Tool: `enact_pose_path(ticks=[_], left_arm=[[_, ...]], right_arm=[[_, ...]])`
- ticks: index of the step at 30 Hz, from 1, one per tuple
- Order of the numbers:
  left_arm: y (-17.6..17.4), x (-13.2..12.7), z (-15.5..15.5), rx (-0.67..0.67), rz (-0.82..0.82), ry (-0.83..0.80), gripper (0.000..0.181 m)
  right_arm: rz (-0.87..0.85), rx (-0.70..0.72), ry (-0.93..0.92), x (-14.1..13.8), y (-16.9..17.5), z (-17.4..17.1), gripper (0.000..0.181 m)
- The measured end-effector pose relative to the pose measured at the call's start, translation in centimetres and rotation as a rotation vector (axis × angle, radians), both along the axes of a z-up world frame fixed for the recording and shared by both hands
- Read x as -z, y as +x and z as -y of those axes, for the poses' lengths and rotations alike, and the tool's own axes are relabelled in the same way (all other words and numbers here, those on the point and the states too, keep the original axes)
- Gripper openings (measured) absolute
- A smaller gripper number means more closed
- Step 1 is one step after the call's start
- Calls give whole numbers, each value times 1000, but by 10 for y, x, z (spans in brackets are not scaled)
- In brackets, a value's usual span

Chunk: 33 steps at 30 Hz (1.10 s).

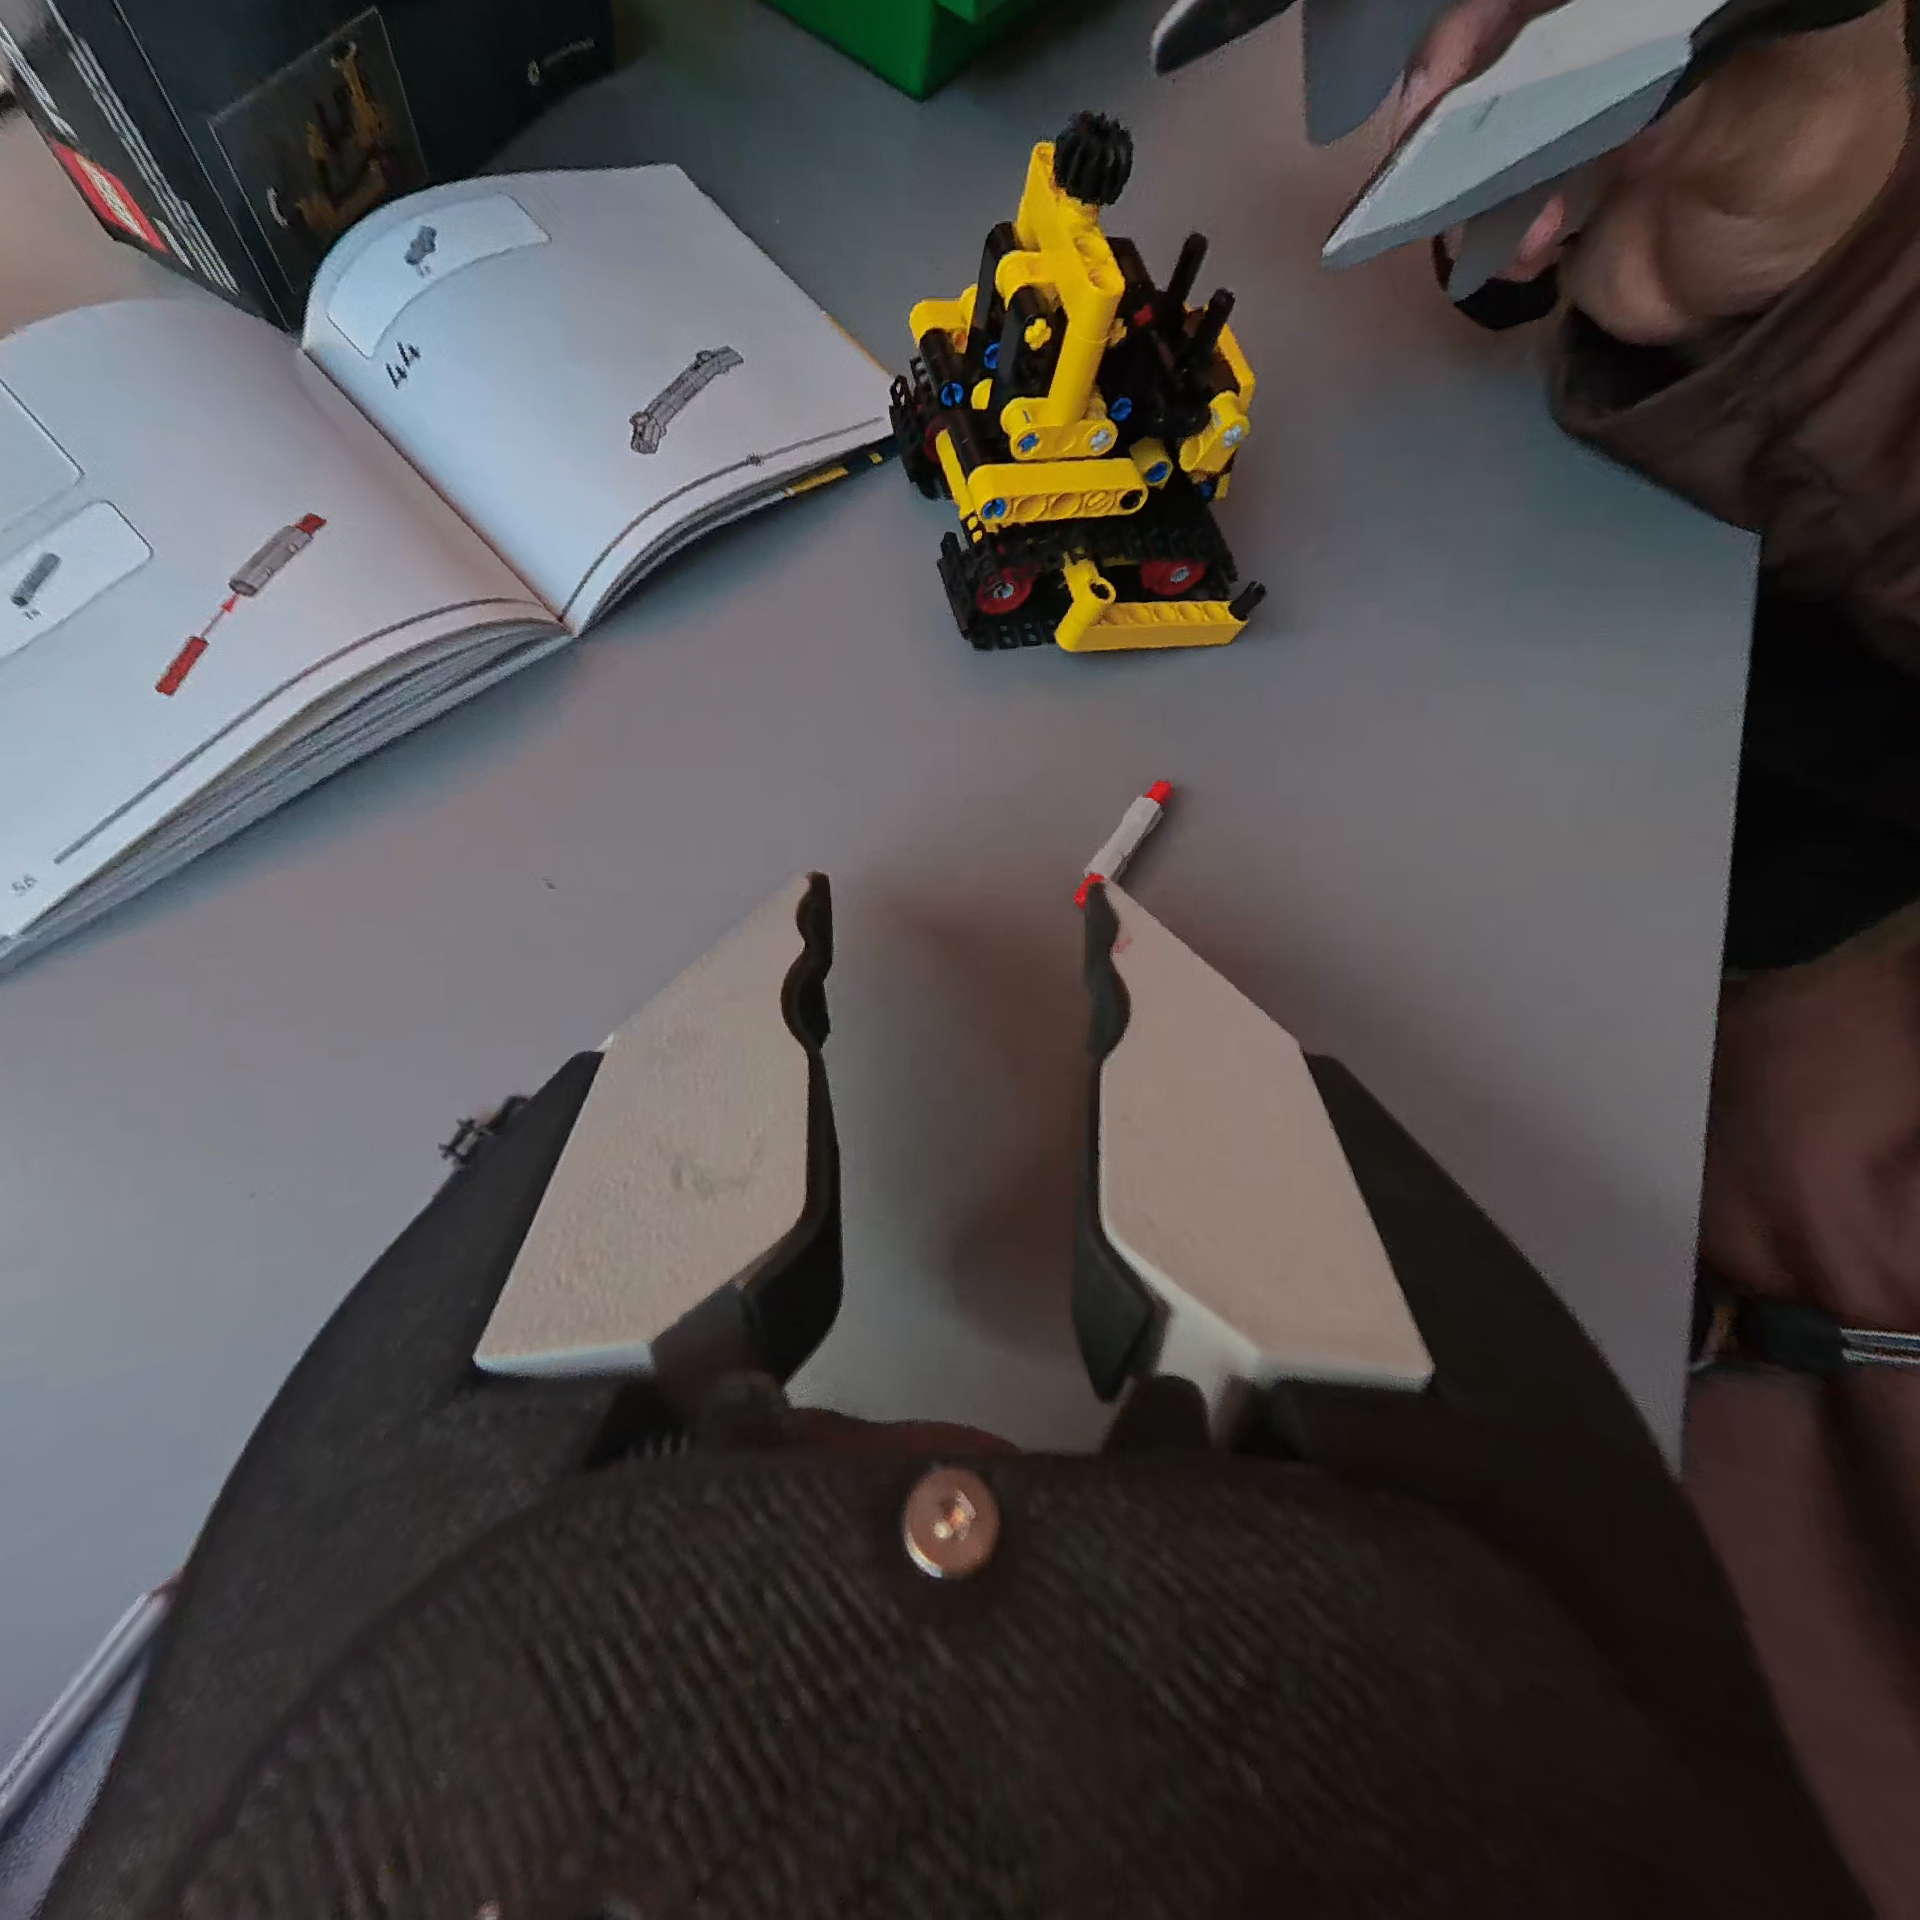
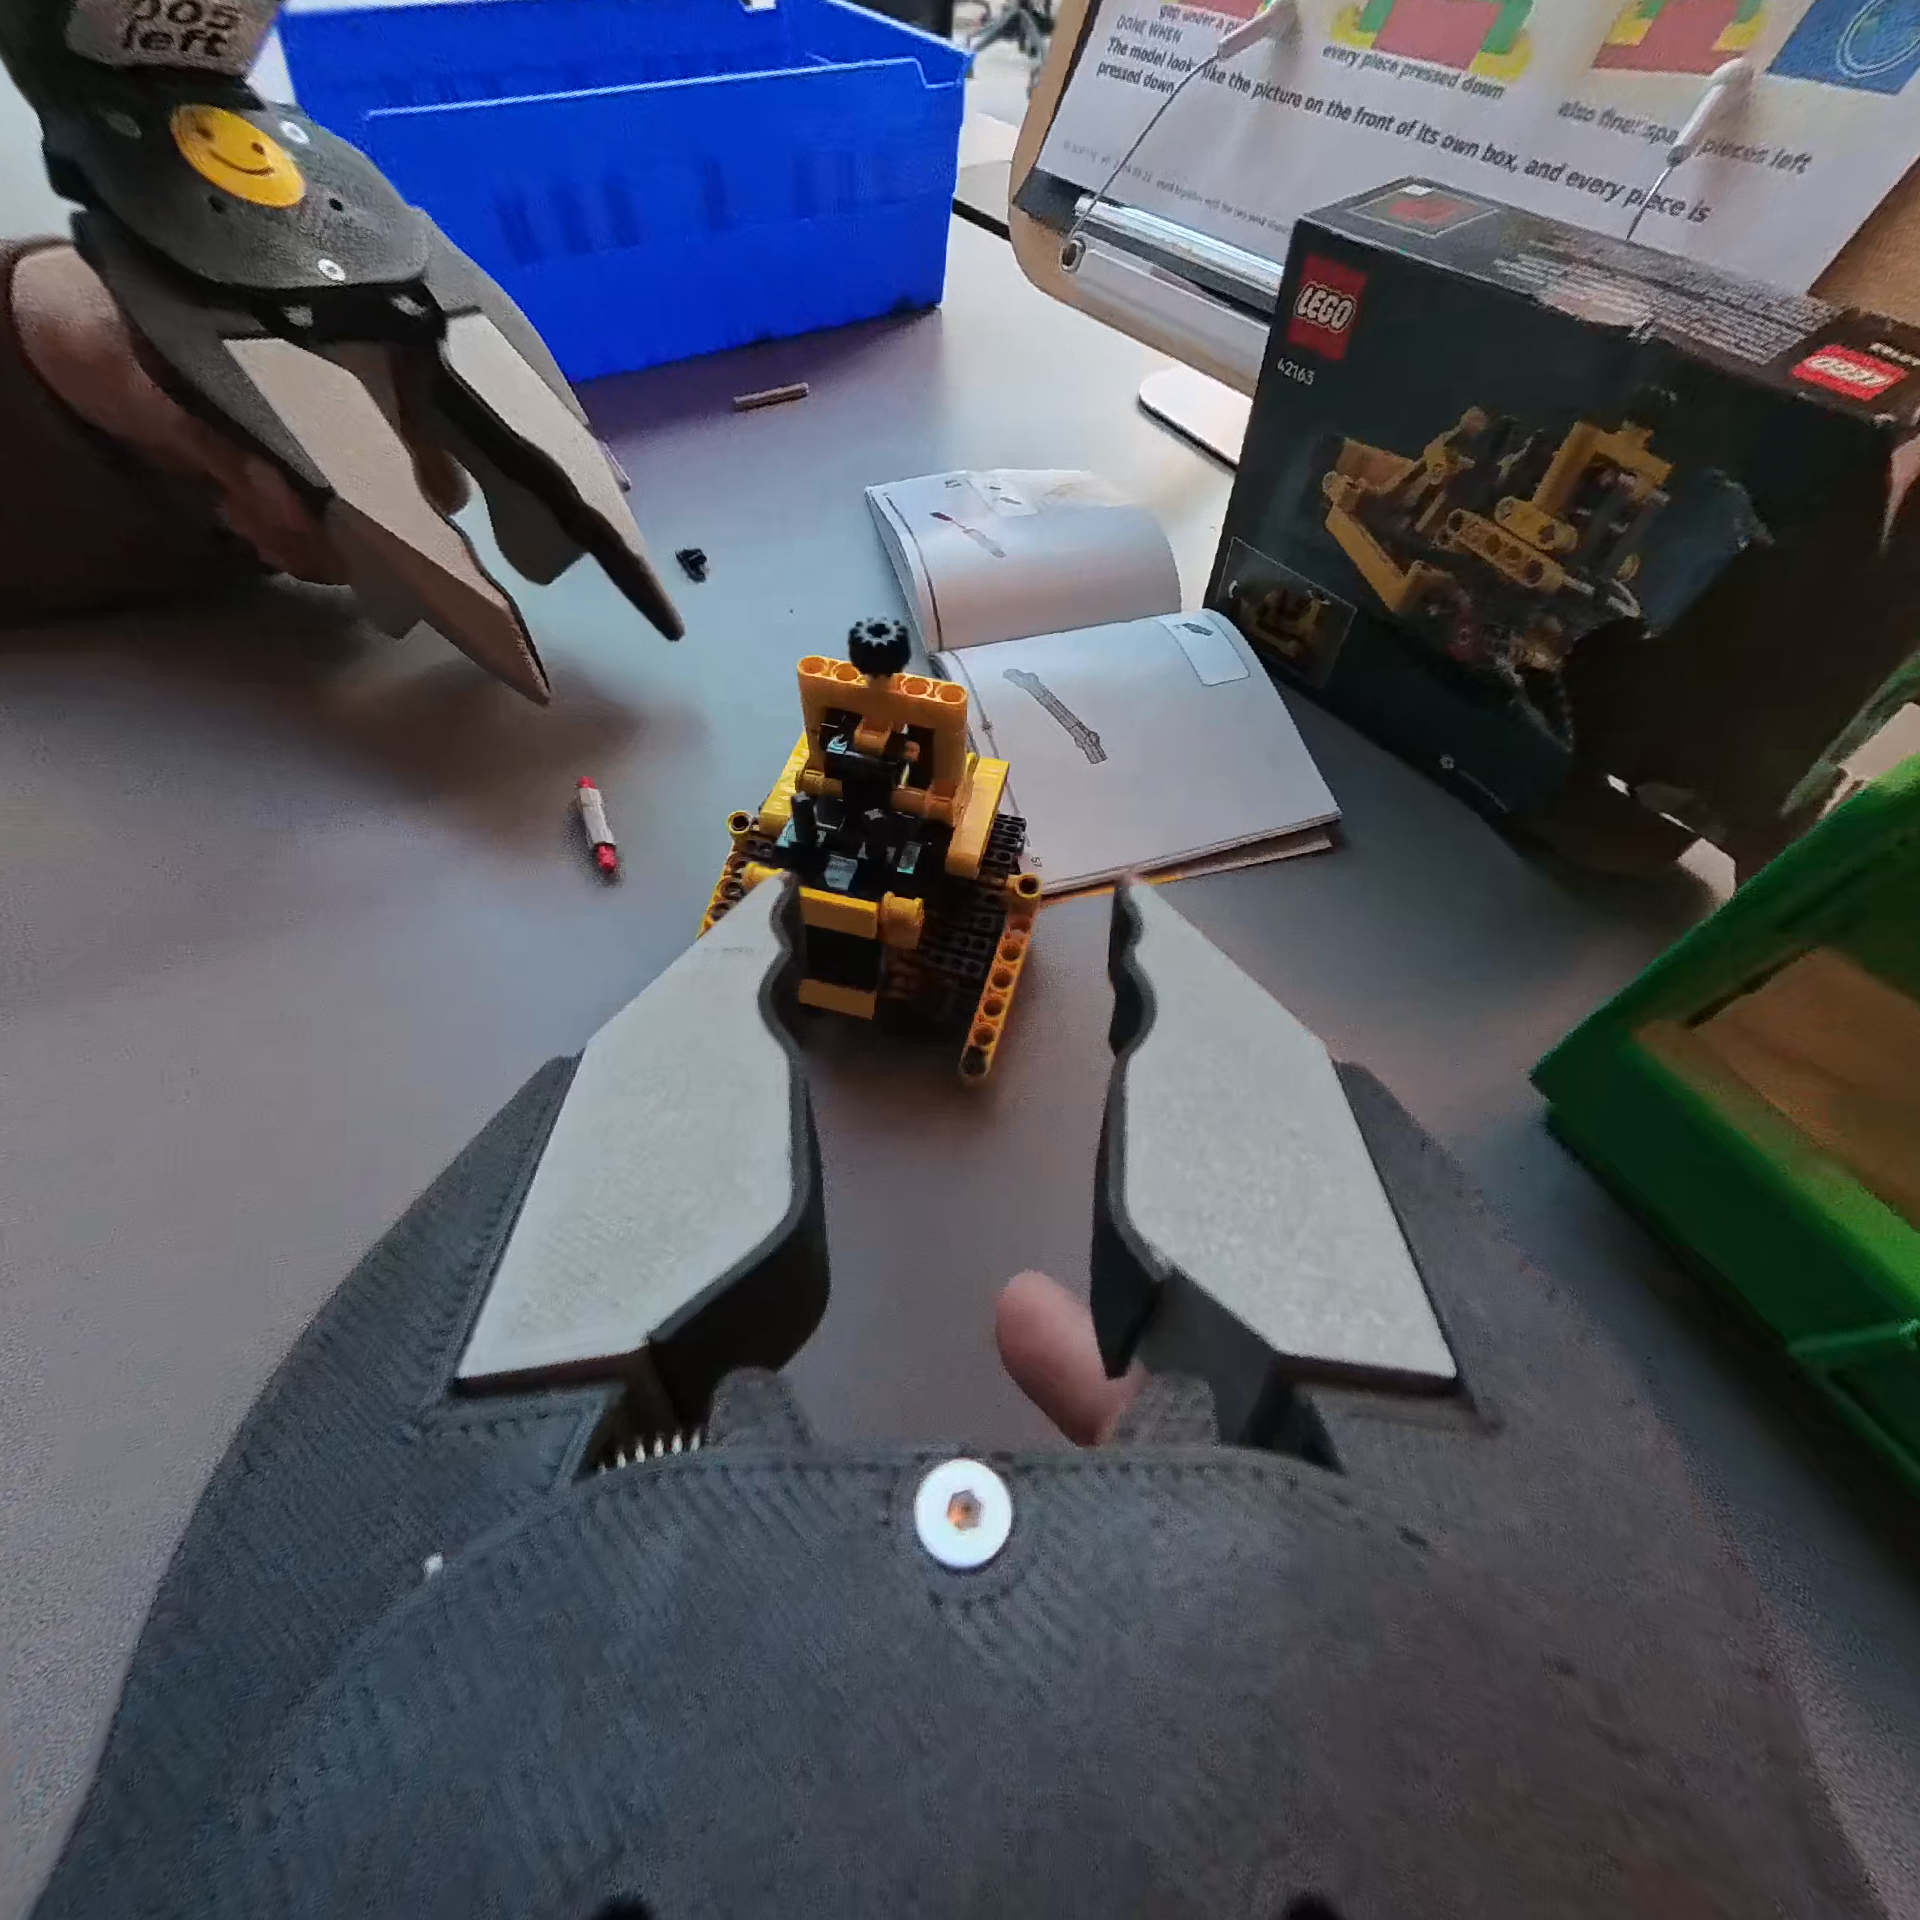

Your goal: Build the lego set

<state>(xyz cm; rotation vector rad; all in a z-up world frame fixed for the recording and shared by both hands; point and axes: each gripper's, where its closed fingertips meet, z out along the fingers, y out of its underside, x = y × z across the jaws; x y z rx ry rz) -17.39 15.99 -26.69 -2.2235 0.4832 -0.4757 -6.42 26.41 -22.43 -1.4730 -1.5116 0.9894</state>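
A yellow and black bulldozer model [image 1: 1081, 416] stands on the grey table, topped by a black gear; it also shows in the right wrist view [image 2: 883, 831]. A small grey connector with red ends [image 1: 1124, 840] lies on the table, just past the tip of my left gripper's right finger; it also shows in the right wrist view [image 2: 596, 823]. My left gripper [image 1: 956, 894] is open and empty above the table; it also shows at the upper left of the right wrist view [image 2: 613, 665]. My right gripper [image 2: 951, 894] is open and empty, close behind the model.
An open instruction booklet [image 1: 416, 499] lies left of the model. The black set box [image 2: 1558, 520] stands behind it. A blue bin [image 2: 644, 177] and a green bin [image 2: 1766, 1091] flank the area. A small black piece [image 2: 693, 562] and a brown stick [image 2: 770, 395] lie near the blue bin.
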Motion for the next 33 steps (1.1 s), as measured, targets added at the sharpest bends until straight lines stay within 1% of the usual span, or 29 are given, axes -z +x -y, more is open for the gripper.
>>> enact_pose_path(ticks=[1, 4, 8, 11, 14, 18, 22, 27, 29, 33], left_arm=[[-1, -3, -3, -5, -9, 32, 45], [-8, -6, -10, -41, -47, 93, 37], [-13, 2, -13, -53, -93, 80, 38], [-14, 7, -14, -47, -129, 69, 37], [-11, 2, -14, -29, -117, 102, 37], [-13, 2, -14, -18, -145, 116, 36], [-14, -10, -15, -26, -102, 167, 33], [-37, -27, -22, -139, -78, 234, 30], [-56, -42, -26, -229, -55, 290, 28], [-94, -75, -26, -406, 87, 386, 23]], right_arm=[[-6, -11, -1, 1, -1, -1, 57], [9, -5, -10, 6, 2, -2, 56], [14, 49, 41, 9, 9, -12, 54], [1, 53, 39, 5, 10, -15, 52], [-4, 54, 38, 5, 11, -18, 49], [8, 65, 51, 7, 12, -21, 46], [8, 73, 66, 8, 12, -23, 44], [-1, 85, 73, 6, 14, -25, 43], [-8, 93, 80, 5, 15, -26, 43], [-20, 104, 89, 3, 17, -28, 41]])
